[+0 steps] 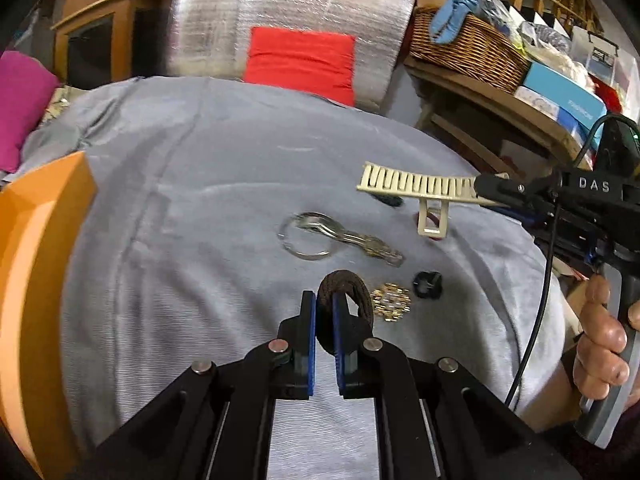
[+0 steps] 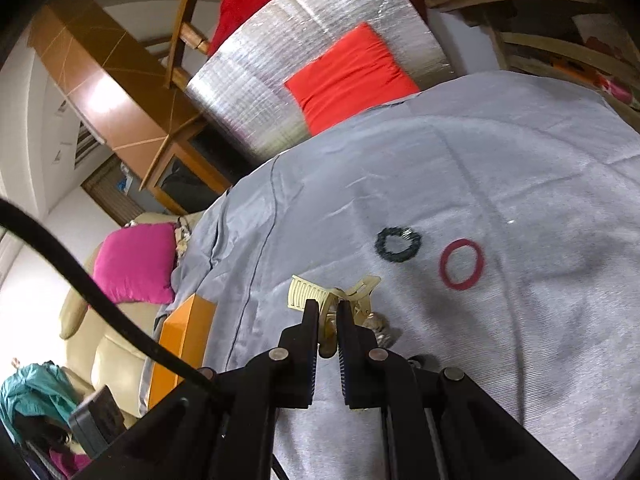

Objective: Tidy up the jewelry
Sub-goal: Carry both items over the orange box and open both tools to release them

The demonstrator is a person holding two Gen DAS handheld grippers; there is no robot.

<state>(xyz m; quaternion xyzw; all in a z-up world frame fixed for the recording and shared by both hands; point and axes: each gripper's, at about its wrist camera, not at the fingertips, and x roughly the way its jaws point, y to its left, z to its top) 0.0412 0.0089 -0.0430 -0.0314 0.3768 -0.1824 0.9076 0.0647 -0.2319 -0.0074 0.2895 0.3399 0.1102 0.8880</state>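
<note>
My left gripper (image 1: 324, 300) is shut on a brown braided hair tie (image 1: 352, 292), held just above the grey cloth. My right gripper (image 2: 328, 308) is shut on a cream hair claw clip (image 2: 316, 294) and holds it in the air; the clip also shows in the left wrist view (image 1: 420, 188). On the cloth lie a silver key ring with keys (image 1: 320, 236), a gold brooch (image 1: 390, 300), a small black clip (image 1: 428, 283), a black scrunchie (image 2: 398, 245) and a red ring band (image 2: 461, 264).
An orange box (image 1: 36, 280) stands at the left edge of the cloth-covered surface (image 1: 200, 200); the box also shows in the right wrist view (image 2: 184, 340). A silver foil panel with a red cushion (image 1: 300, 60) stands behind. A wicker basket (image 1: 468, 48) sits on a shelf at the right.
</note>
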